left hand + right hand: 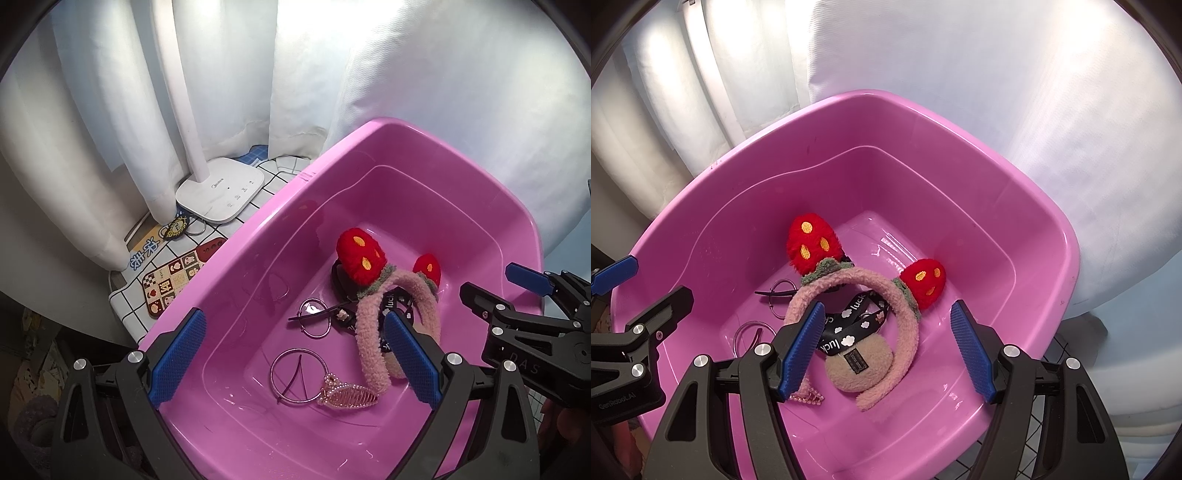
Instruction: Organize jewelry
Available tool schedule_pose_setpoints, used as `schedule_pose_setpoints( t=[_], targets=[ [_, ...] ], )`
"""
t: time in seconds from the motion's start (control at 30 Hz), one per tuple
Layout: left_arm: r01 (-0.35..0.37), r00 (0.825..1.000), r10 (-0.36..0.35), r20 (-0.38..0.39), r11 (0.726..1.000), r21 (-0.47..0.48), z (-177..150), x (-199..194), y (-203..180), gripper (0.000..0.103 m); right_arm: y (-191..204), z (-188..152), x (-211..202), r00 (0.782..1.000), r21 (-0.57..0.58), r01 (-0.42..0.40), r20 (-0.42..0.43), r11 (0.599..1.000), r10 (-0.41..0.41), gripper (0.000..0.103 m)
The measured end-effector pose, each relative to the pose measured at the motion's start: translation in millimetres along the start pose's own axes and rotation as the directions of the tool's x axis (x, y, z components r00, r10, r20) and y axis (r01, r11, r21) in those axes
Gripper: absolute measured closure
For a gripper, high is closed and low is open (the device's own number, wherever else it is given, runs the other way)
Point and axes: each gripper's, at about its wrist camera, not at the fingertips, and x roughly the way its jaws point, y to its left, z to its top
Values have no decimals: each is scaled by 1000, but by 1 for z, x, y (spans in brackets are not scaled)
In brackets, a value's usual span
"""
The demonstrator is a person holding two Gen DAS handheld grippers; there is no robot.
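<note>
Your left gripper [295, 363] and right gripper [888, 349] both hung released and empty over the glossy pink plastic tub [1015, 192], the fuzzy pink strawberry-eared headband [905, 314] lying at twelve o'clock between your right fingers.

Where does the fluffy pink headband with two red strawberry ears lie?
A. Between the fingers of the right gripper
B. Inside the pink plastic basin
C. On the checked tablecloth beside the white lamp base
B: the fluffy pink headband with two red strawberry ears rests on the floor of the pink plastic basin, and both grippers are open and hold nothing.
</note>
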Motion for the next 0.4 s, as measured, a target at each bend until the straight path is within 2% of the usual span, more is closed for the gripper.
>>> schedule_pose_setpoints(
  t=[0.1,0.23,0.4],
  targets=[
    [-3,1000,3,19,1000,12,1,-4,-3,8,1,0,0,1000,-2,-1,2,1000,1,35],
    [-36,999,36,2,999,22,2,-1,-6,8,1,-1,0,1000,-2,-3,2,1000,3,35],
    [-38,999,38,2,999,31,0,-2,-8,8,3,-3,0,1000,0,-1,3,1000,1,35]
  ],
)
